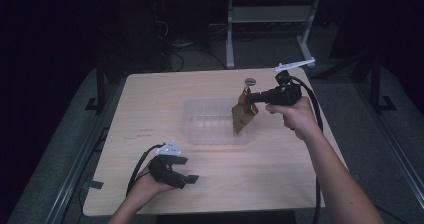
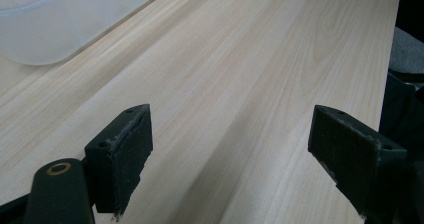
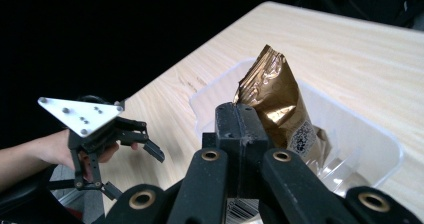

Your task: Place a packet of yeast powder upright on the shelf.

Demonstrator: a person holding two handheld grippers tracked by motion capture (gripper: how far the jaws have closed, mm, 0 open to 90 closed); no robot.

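A crinkled gold snack bag [image 1: 243,115] hangs tilted over the right end of a clear plastic bin [image 1: 200,131], its lower end down inside the bin. My right gripper [image 1: 247,98] is shut on the bag's top edge, reaching in from the right. In the right gripper view the closed jaws [image 3: 240,119] pinch the gold bag [image 3: 272,96] above the bin [image 3: 372,136]. My left gripper [image 1: 189,180] rests low on the table near the front left, open, nothing between its pads [image 2: 125,149]. The left gripper [image 3: 134,171] also appears at the table's edge in the right gripper view.
The wooden table [image 1: 150,99] has bare surface left of and in front of the bin. A small round dark object [image 1: 249,81] lies behind the bin. A white metal stand [image 1: 270,19] is on the floor beyond the table. A bin corner [image 2: 60,24] lies ahead of the left jaws.
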